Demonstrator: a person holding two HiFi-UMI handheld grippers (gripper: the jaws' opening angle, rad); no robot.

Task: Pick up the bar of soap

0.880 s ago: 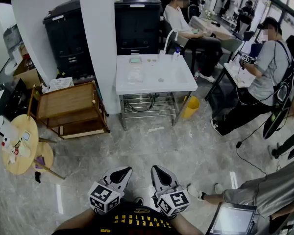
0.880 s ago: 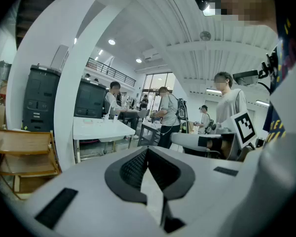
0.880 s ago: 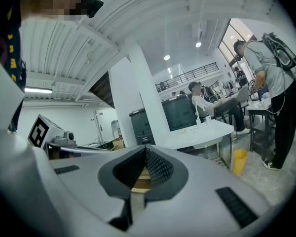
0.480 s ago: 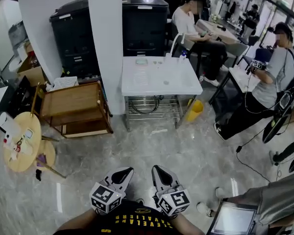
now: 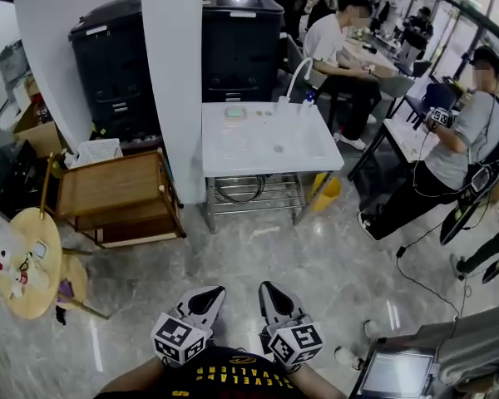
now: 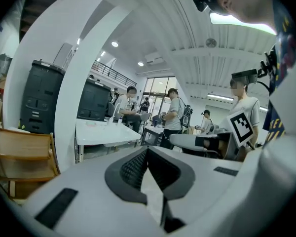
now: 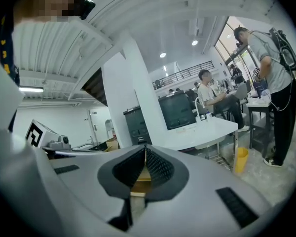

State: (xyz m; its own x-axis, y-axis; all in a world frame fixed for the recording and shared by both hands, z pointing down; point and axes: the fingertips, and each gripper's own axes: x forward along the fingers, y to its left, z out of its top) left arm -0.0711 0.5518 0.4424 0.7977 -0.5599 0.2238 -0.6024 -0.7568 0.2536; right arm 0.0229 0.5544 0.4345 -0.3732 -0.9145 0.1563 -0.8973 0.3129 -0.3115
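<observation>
1. Bar of soap (image 5: 234,112): neither pair of tongs has it. The left tongs (image 5: 205,296) and right tongs (image 5: 271,294) are both pressed together with nothing in them, held low against the wearer's body.
2. Between the tongs and the worktop (image 5: 303,148) there's a long stretch of bare floor. The soap looks to be that small pale-green patch by the worktop's far edge, towards the far-left corner, well out of reach. It's too small to be sure.
3. Risk one: if the tongs arrive shut like this, they would nudge the soap along the surface instead of straddling it. They'll need to open first.
4. Risk two: a wet bar could squirt out of a hard pinch, and the tap (image 5: 293,75) stands close by on that far edge.
5. Risk three: the wooden trolley (image 5: 116,191) crowds the route on the left, and the floor cable (image 5: 420,274) trails in from the right.
6. Against the earlier frames, the worktop sits a touch larger and lower in the head view, so the wearer seems to be closing in. The tongs haven't budged or opened.
</observation>
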